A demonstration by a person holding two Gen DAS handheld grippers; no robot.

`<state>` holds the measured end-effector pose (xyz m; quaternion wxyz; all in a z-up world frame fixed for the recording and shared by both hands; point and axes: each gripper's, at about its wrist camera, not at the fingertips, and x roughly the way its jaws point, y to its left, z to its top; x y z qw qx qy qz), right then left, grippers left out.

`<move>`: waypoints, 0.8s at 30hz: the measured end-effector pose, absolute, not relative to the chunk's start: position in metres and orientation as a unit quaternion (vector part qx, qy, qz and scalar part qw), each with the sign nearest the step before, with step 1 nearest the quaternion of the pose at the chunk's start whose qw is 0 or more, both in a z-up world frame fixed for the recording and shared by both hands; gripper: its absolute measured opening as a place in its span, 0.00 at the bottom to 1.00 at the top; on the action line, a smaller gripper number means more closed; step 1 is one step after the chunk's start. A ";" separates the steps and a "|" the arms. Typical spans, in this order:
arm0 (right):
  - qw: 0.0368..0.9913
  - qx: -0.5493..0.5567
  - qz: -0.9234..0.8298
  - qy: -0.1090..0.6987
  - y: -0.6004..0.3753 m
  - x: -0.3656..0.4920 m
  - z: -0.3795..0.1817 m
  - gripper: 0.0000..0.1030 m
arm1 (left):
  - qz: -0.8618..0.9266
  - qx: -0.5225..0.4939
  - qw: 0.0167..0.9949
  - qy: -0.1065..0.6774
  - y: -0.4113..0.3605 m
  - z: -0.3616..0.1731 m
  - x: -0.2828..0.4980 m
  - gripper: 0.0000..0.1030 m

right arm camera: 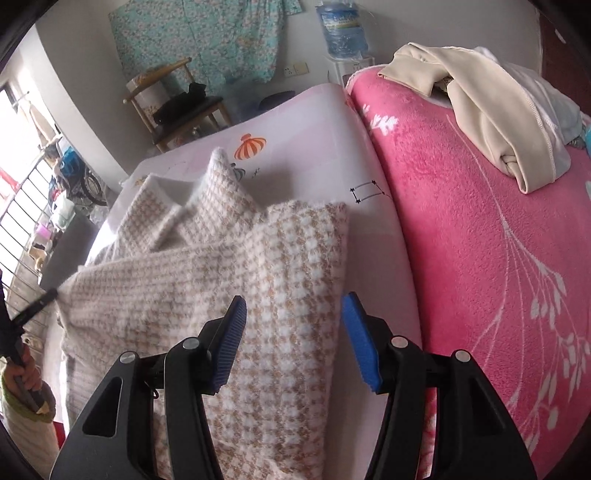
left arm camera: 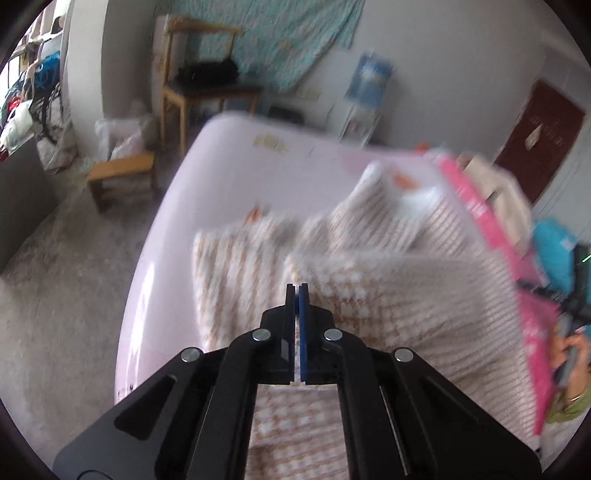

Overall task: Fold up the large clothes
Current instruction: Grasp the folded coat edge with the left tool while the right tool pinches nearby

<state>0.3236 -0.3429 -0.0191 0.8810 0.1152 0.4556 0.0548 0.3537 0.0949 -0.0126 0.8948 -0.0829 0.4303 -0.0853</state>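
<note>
A beige-and-white houndstooth coat (right arm camera: 280,258) lies partly folded on the pale pink bed sheet (right arm camera: 314,140). In the left wrist view, which is blurred, my left gripper (left arm camera: 297,290) is shut on a folded edge of the coat (left arm camera: 388,295), with a strip of cloth pinched between its fingers. From the right wrist view its tip (right arm camera: 46,297) holds the coat's left corner raised. My right gripper (right arm camera: 294,299) stands open over the coat's right edge. The cloth runs between the blue pads (right arm camera: 360,343) without being pressed. A hand (right arm camera: 26,373) holds the left gripper's handle.
A pink fleece blanket (right arm camera: 480,240) covers the right side of the bed, with a cream garment pile (right arm camera: 480,110) on it. A wooden chair (right arm camera: 177,107) and a water jug (right arm camera: 343,29) stand by the far wall. A low wooden stool (left arm camera: 122,173) stands on the floor left of the bed.
</note>
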 end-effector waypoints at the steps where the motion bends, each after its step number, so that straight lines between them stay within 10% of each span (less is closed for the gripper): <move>1: 0.879 0.114 0.054 0.460 -0.343 0.324 -0.023 0.52 | -0.079 -0.076 0.889 0.445 0.095 -0.024 0.354 0.01; 9: 0.863 0.153 0.057 0.478 -0.355 0.332 -0.035 0.52 | -0.097 -0.137 0.887 0.431 0.109 -0.024 0.350 0.03; 13: 0.863 0.166 0.064 0.473 -0.356 0.338 -0.032 0.52 | -0.106 -0.159 0.875 0.446 0.107 -0.023 0.368 0.37; 24: 0.892 0.126 0.081 0.426 -0.350 0.347 0.004 0.29 | -0.102 -0.122 0.876 0.455 0.087 -0.042 0.394 0.08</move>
